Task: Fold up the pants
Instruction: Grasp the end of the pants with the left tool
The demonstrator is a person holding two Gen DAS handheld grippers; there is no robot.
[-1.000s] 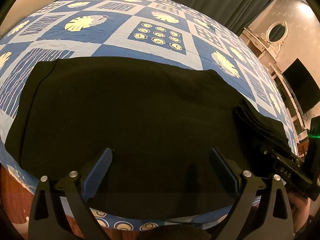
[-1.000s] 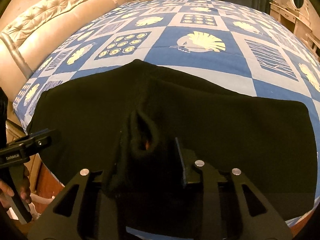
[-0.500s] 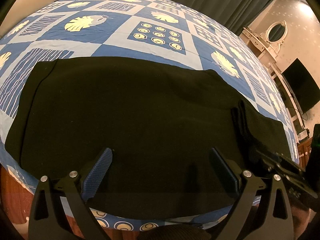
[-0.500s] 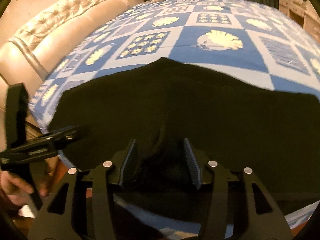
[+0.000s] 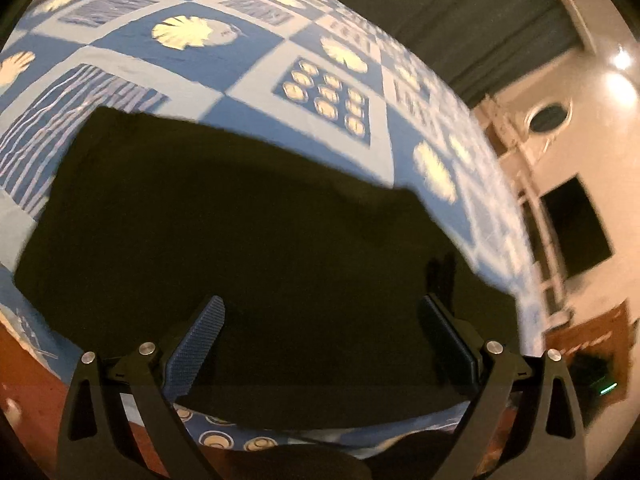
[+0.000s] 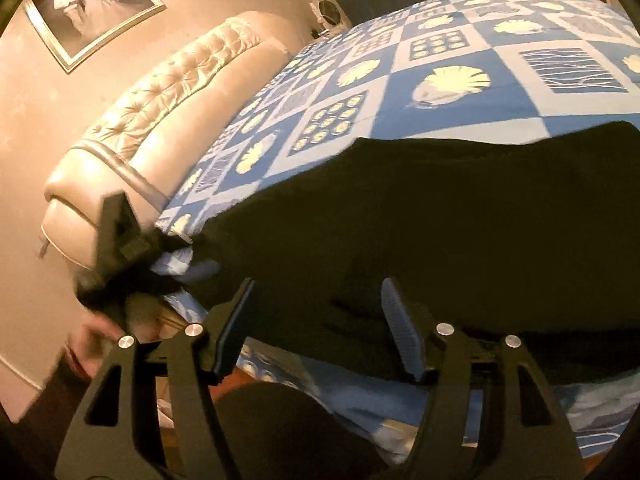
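Left wrist view: left tongs (image 5: 320,330) spread wide, empty, above black pants (image 5: 248,248) lying flat on the bed (image 5: 256,92).

Right wrist view: right tongs (image 6: 316,312), jaws just been opening, parted and gripping nothing above the pants' near edge.
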